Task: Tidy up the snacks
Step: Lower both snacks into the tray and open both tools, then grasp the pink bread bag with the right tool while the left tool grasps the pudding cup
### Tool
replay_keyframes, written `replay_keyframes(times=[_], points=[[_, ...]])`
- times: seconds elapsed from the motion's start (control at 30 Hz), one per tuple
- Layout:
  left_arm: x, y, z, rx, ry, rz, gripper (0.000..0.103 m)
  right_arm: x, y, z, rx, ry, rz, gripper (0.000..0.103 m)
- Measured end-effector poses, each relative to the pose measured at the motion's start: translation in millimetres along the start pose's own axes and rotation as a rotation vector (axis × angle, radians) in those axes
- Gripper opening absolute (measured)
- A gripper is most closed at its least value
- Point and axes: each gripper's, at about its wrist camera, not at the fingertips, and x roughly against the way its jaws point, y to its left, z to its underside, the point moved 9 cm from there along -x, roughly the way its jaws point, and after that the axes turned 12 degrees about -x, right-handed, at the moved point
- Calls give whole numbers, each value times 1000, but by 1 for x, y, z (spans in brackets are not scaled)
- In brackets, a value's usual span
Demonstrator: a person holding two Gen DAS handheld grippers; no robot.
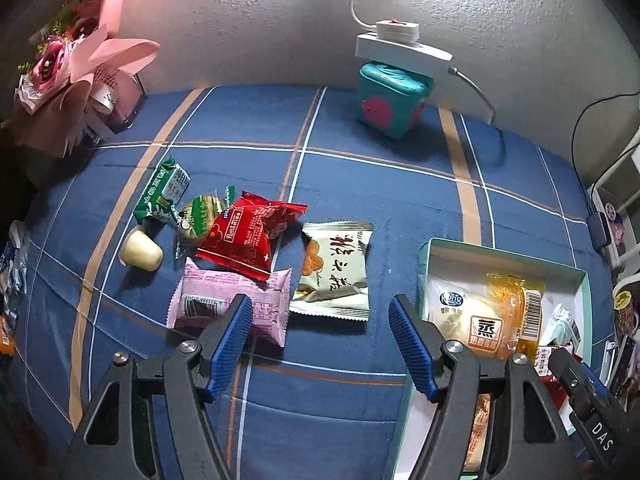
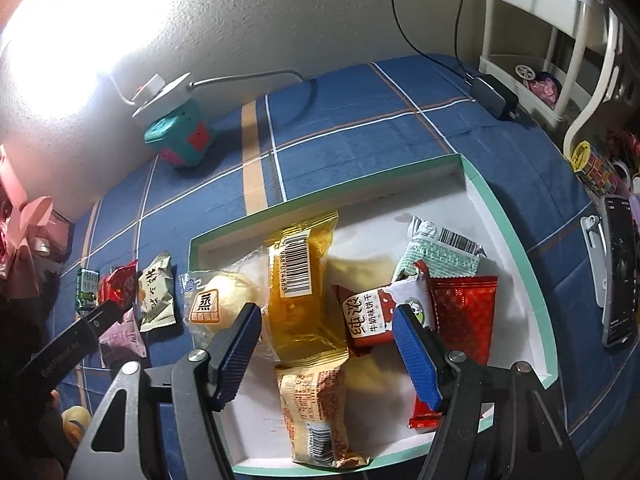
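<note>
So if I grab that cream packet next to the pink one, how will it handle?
The cream packet looks like a puffy sealed wrapper, so it is probably light and will crumple a bit between the left gripper's open fingers. Its glossy film may be slippery; pinch across the middle. It lies flat on the blue cloth, so it is unlikely to roll.

The bed cover (image 1: 360, 184) is dark blue, checked with white and tan lines. The shallow box (image 2: 516, 248) is white inside with a mint-green rim. Loose on the cover lie a pink packet (image 1: 236, 300), a red packet (image 1: 244, 240) and a cream packet (image 1: 336, 272) with black characters. Both claws have blue ribbed pads (image 1: 236, 340) on black arms.
</note>
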Motion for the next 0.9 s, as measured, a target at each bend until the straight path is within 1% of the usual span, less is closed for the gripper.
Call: replay_keyframes(times=[0.07, 0.1, 0.13, 0.17, 0.2, 0.23, 0.3, 0.37, 0.6, 0.8, 0.9], points=[[0, 0, 0, -2, 0, 1, 72, -1, 0, 0, 0, 0, 4, 71], [0, -1, 1, -7, 0, 1, 74, -1, -1, 0, 0, 0, 7, 72], [0, -2, 1, -10, 2, 1, 78, -2, -1, 0, 0, 1, 11, 74], [-1, -4, 1, -14, 2, 2, 88, -2, -2, 0, 0, 0, 16, 76], [-2, -7, 1, -19, -3, 5, 94, -3, -2, 0, 1, -3, 21, 83], [-3, -8, 1, -22, -4, 4, 95, -4, -3, -1, 3, -6, 25, 91], [-6, -10, 3, -28, 4, -5, 98, -4, -3, -1, 7, -15, 34, 103], [-10, -12, 5, -36, 13, -9, 102, -4, -3, -2, 16, -27, 46, 103], [-14, -8, 8, -27, 25, -23, 102, -4, -3, -3, 25, -45, 53, 103], [-5, -4, 3, -56, -1, -32, 102, 7, 5, -8, 60, -109, 47, 103], [5, 4, -1, -66, -31, -49, 102, 9, 11, -6, 54, -113, 14, 103]])
